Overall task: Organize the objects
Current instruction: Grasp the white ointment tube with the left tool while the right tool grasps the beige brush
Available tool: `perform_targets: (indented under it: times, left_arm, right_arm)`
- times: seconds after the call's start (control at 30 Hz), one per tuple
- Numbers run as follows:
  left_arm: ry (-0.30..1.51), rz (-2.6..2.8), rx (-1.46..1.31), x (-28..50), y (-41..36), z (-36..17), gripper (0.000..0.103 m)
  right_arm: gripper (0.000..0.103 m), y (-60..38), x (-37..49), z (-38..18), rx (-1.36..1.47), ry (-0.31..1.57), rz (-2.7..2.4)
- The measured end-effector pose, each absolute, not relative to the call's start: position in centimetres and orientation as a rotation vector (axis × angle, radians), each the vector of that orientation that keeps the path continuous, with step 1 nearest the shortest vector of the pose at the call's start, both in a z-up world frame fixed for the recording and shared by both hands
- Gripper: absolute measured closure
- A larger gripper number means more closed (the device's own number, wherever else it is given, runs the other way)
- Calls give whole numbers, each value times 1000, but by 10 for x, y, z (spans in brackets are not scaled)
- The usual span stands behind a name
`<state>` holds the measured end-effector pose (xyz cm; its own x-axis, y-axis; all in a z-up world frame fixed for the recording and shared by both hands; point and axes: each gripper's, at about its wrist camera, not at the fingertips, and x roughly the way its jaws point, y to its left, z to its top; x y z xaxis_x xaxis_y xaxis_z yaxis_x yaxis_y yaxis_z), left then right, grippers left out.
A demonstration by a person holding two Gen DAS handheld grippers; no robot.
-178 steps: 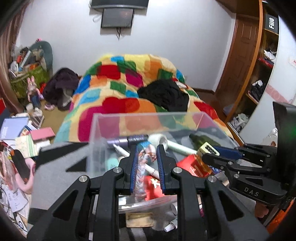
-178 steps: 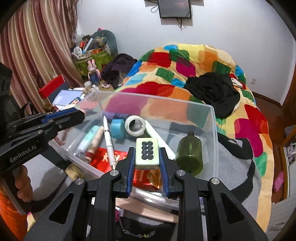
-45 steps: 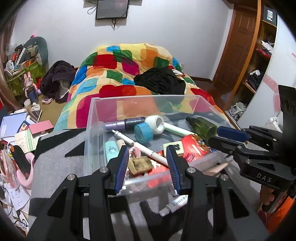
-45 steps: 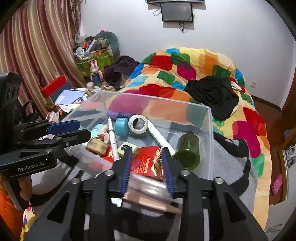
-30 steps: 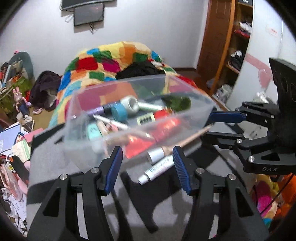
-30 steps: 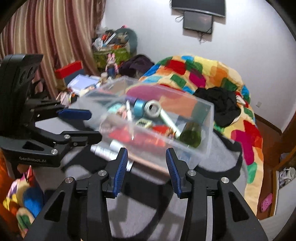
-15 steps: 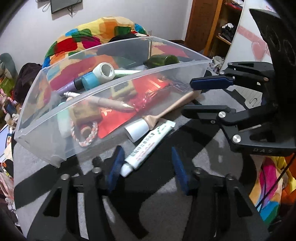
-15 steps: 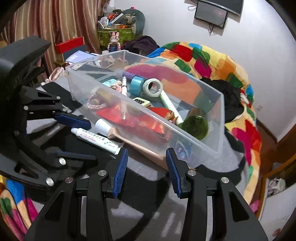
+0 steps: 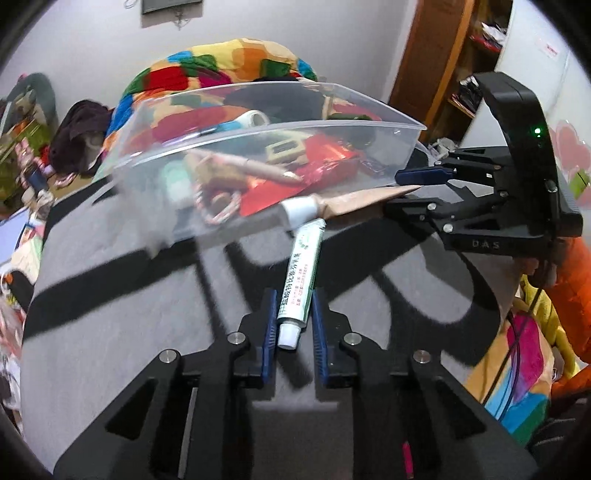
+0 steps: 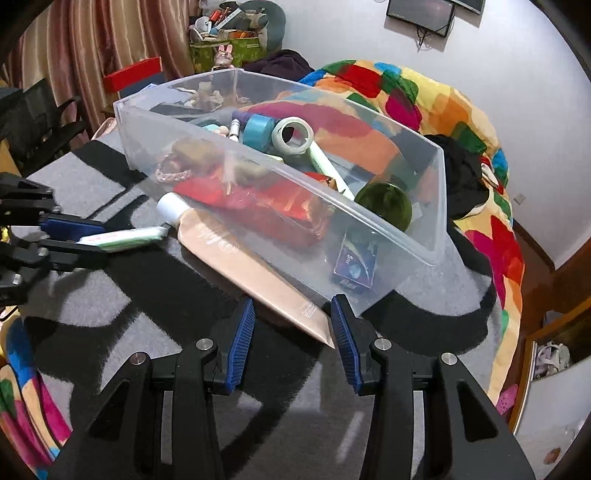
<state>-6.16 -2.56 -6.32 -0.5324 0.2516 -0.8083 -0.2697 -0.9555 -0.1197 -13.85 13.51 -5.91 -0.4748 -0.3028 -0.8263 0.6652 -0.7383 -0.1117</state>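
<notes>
A white-and-green tube [image 9: 301, 266] lies on the grey blanket in front of a clear plastic bin [image 9: 258, 129]. My left gripper [image 9: 294, 295] is closing on the tube's cap end, and both blue pads touch its sides. The right wrist view shows the same grip [image 10: 99, 240] at far left. A larger beige tube [image 10: 236, 254] with a white cap lies along the bin's [image 10: 280, 170] near wall. Its flat crimped end sits between the fingers of my right gripper [image 10: 293, 301]. Those jaws are closing, with a gap still on the left side. The left wrist view shows the right gripper [image 9: 395, 190] at the right.
The bin holds tape rolls [image 10: 291, 134], a green bottle [image 10: 386, 205], a red packet [image 10: 258, 206], pens and a tile. A colourful quilt [image 10: 424, 99] lies behind the bin. Striped curtains and clutter [image 10: 229, 33] stand at the left, and a wooden door [image 9: 428, 55] at the right.
The left gripper has come down over the white-and-green tube and closed on its cap end. The right gripper has sunk toward the beige tube's flat end and narrowed slightly.
</notes>
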Motion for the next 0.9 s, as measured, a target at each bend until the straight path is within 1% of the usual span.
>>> perform_targets:
  times: [0.1,0.2,0.3,0.4,0.53,0.63,0.67,0.7,0.73,0.77,0.9]
  left_arm:
    - [6,2550,-1333,-52,-37,-62,88]
    - [-9,2568,-1333,-45,-41,-62,88]
    - [15,2590,-1314,-43,-38,-63,88]
    - [43,2615,-1292,-42,-33,-64,87]
    - [44,2638,-1264,-46,-34,-67,87]
    - [31,2653,-1244,-48,-35,-68,87]
    - [28,2660,-1233,-48,-35,-69,87]
    - [28,2667,-1224,-47,-35,-69,87]
    - [31,2675,-1211,-46,-34,-70,86]
    - [32,2683,-1203,-46,-34,-70,86]
    - [43,2714,-1170,-43,-31,-71,86]
  right_arm:
    - [78,137,-136,-58,1137,524,-2203]
    - [84,146,-128,-55,1150,476,-2205]
    - [89,157,-118,-51,1179,412,-2187]
    - [91,167,-106,-48,1197,379,-2164]
    - [91,170,-96,-46,1208,359,-2128]
    - [89,161,-94,-44,1187,382,-2118]
    - [84,157,-95,-43,1183,384,-2110]
    - [74,152,-96,-43,1176,384,-2102]
    - [68,147,-98,-42,1167,389,-2099]
    - [60,141,-100,-41,1154,392,-2103]
    - [59,120,-112,-42,1154,394,-2086]
